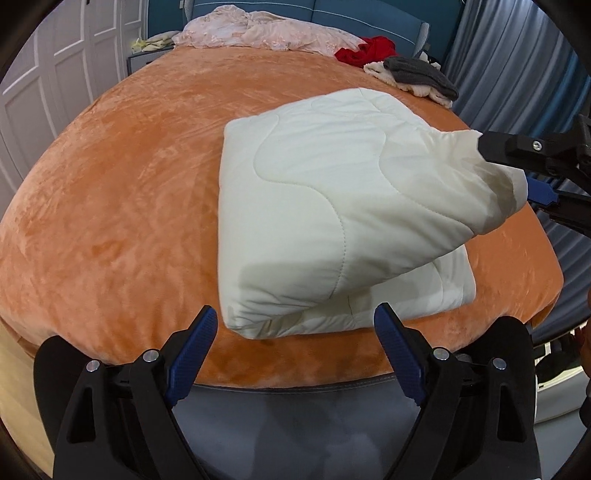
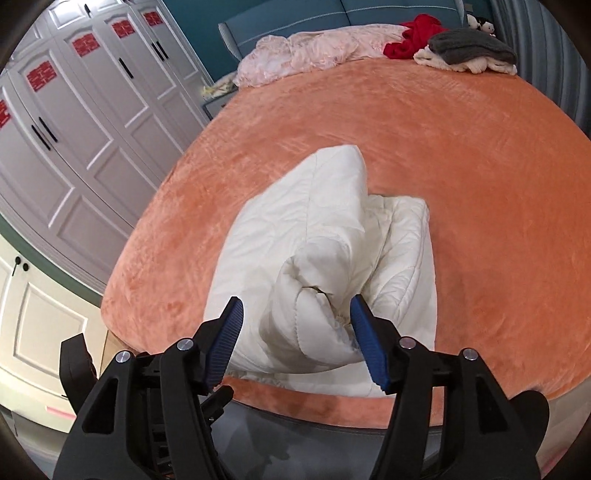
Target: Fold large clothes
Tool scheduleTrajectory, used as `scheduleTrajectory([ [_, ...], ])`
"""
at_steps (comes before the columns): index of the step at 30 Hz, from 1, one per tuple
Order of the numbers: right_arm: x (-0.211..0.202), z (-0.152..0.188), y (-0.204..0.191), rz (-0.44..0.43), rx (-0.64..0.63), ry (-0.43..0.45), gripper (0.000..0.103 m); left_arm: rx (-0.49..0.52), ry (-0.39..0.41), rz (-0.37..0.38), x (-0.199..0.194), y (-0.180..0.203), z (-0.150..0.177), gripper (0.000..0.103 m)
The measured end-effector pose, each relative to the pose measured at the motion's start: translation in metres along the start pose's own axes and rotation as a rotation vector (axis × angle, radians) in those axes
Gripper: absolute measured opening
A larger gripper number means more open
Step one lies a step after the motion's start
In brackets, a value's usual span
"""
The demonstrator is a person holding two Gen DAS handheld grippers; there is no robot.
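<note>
A white quilted blanket [image 1: 314, 206] lies folded on the orange bed [image 1: 122, 192]. My left gripper [image 1: 295, 325] is open and empty, just in front of the blanket's near corner. My right gripper [image 2: 295, 314] has its jaws wide apart around a bunched, lifted corner of the blanket [image 2: 314, 295]. In the left wrist view the right gripper [image 1: 517, 166] shows at the right with that lifted corner between its fingers. Whether the pads press the fabric is unclear.
A pink quilt [image 1: 258, 33], a red garment [image 1: 365, 50] and a grey and cream pile [image 1: 417, 75] lie at the bed's far end. White wardrobe doors [image 2: 74, 129] stand at the left. A blue-grey curtain [image 1: 517, 74] hangs at the right.
</note>
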State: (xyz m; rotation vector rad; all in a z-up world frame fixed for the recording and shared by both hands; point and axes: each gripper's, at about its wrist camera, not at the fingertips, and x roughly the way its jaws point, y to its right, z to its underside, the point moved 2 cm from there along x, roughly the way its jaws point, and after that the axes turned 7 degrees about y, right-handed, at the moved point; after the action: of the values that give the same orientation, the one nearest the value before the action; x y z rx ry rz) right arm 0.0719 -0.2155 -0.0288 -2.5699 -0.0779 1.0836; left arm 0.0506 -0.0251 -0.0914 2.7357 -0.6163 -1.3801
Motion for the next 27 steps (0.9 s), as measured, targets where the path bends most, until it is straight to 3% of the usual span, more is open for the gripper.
scheduleTrajectory([
  [12, 0.009, 0.001, 0.002, 0.028, 0.011, -0.036, 0.059, 0.014, -0.043, -0.025, 0.017, 0.006, 0.005, 0.084],
  [27, 0.018, -0.001, 0.003, 0.032, 0.019, -0.067, 0.059, -0.074, -0.078, -0.067, 0.035, -0.021, 0.003, 0.083],
])
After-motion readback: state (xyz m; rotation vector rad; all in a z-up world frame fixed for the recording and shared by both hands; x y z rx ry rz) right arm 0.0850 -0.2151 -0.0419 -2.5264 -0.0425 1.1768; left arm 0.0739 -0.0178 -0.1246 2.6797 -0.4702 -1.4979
